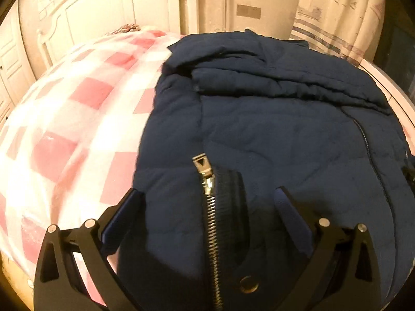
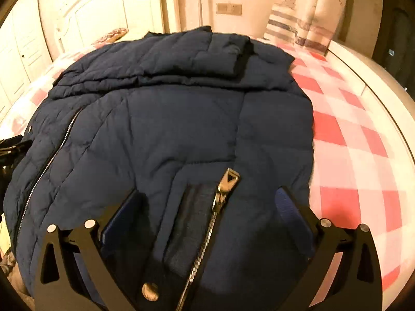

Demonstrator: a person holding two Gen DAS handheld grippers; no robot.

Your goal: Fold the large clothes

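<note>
your left claw (image 1: 207, 194): spread wide over the navy jacket (image 1: 272, 134) | right claw (image 2: 210, 194): spread too, zipper pull (image 2: 228, 178) between its fingers | jacket lies on the checked bed (image 2: 350, 119) (sleeves folded in)

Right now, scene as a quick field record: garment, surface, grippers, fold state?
garment: navy quilted jacket, lying on the bed
surface: pink-and-white checked bedcover
fold state: sleeves folded across the far part of the jacket; lower part nearest the cameras not yet folded
left gripper: open, fingers on either side of a pocket zipper, gripping nothing
right gripper: open, fingers on either side of the other pocket zipper, gripping nothing
front zipper: closed in the visible stretch
background: white headboard, curtain
</note>
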